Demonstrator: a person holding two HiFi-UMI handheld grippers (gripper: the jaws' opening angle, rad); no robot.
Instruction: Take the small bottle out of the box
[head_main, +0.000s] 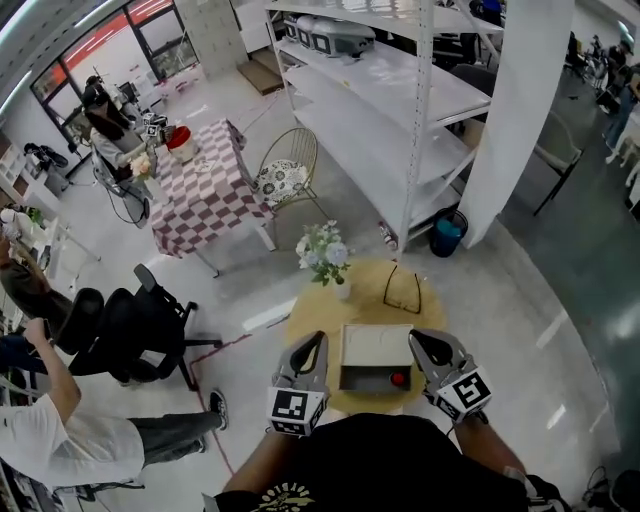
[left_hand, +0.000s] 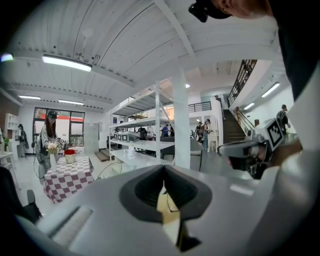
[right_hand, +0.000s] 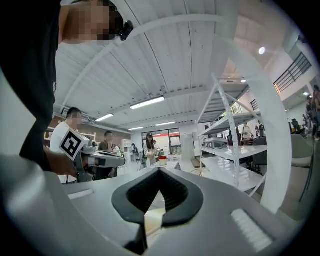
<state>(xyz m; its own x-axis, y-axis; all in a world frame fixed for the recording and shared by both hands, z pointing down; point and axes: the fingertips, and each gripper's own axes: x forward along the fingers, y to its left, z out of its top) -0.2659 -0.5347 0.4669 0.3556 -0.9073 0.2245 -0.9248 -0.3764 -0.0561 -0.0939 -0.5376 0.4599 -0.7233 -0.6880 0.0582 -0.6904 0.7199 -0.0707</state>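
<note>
Bottle (head_main: 399, 379) inside the box (head_main: 375, 342) looks light, rigid, probably slick, so pinch its body beside the red top; left tool (head_main: 312, 341) and right tool (head_main: 424, 340) flank the box, clenched empty.

Large open lab or workshop hall. Polished concrete floor (head_main: 540, 300), white pillar (head_main: 520, 120), tall steel shelving (head_main: 390, 100), strip lights (left_hand: 66, 62), staircase (left_hand: 231, 131). Staged home props: checkered table (head_main: 205, 195), round table (head_main: 365, 290). Office chair (head_main: 130, 325), several people (head_main: 60, 440).
</note>
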